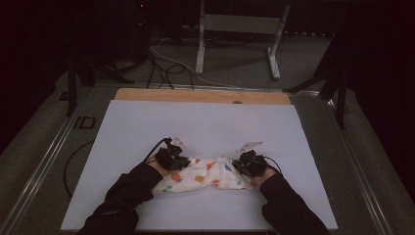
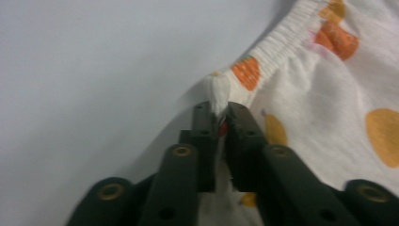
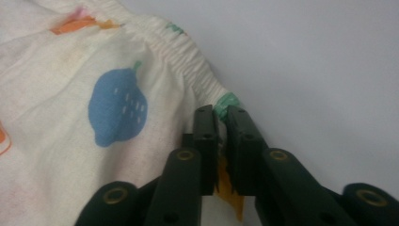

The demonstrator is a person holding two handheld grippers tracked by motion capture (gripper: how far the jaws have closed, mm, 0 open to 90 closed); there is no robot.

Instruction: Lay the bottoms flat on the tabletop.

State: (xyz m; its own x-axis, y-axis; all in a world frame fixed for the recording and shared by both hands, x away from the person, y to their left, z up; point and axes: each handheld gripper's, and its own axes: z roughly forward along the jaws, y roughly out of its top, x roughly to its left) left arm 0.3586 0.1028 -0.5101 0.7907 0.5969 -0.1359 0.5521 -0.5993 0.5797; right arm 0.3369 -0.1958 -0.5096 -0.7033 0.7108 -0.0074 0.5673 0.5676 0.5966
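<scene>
Dim floor, loose cables (image 1: 164, 68) and a pale metal frame (image 1: 240, 29) lie beyond the table, whose white board (image 1: 205, 122) carries a wooden strip (image 1: 200, 96) along its far edge. At the near middle of the board sits a small cream garment (image 1: 203, 177) printed with orange, blue and green fruit, bunched slightly between the two tools. At its left end, the left gripper (image 1: 180, 163), held by a dark-sleeved hand coming in from the bottom, bites the corner of the cloth. The left gripper view shows its black jaws pressed together on a tuft of the gathered elastic edge (image 2: 282, 42), with an orange print just beside the pinch. At the garment's right end, the right gripper (image 1: 239, 164) is likewise clenched on fabric. The right gripper view shows the jaws nipping the elastic hem (image 3: 188, 54) at a green print (image 3: 228, 101), a blue fruit (image 3: 117, 109) lying on the cloth just to the left. Both tools rest low on the board, the garment stretched loosely between them.
</scene>
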